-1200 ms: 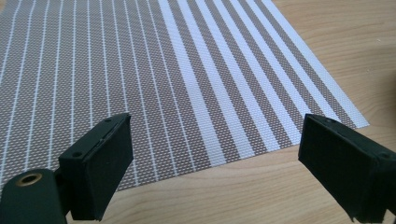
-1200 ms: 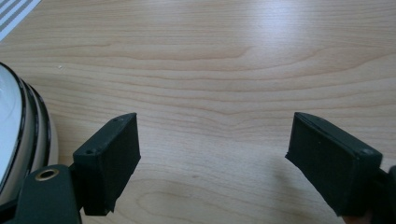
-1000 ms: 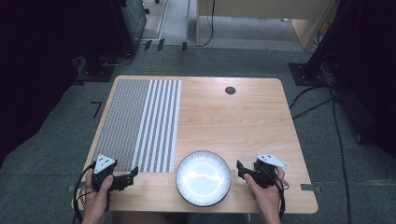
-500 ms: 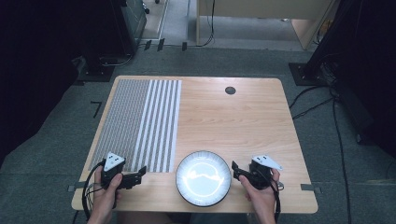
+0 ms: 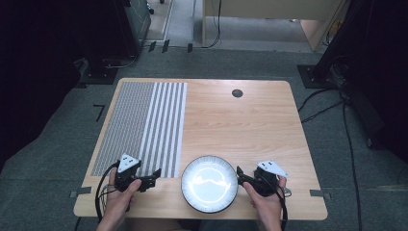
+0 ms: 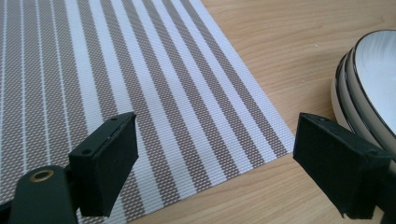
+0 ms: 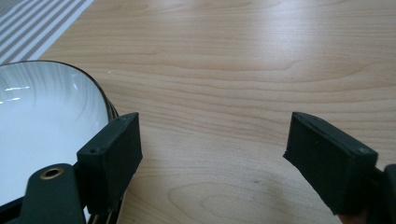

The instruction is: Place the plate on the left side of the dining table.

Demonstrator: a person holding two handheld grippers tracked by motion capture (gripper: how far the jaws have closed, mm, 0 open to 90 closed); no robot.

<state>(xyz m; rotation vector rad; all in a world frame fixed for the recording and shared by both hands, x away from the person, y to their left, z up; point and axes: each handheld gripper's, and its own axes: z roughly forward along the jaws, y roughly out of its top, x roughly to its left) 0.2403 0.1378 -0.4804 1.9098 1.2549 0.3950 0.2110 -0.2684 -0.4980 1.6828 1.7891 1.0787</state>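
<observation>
Holding both grippers low at the near table edge, you keep the left gripper (image 5: 155,177) released over the striped placemat's (image 5: 144,120) near corner, jaws wide, nothing between them. Your right gripper (image 5: 240,176) is likewise spread wide, empty, just beside the white bowl (image 5: 210,183), which sits between both on the wooden table (image 5: 240,125).

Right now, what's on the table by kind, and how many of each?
Striped woven grey-and-white placemat: 1
White round plates with dark rims, stacked; the left gripper view shows at least two rims: 2
Small dark round disc in the wood: 1
Total: 4
</observation>
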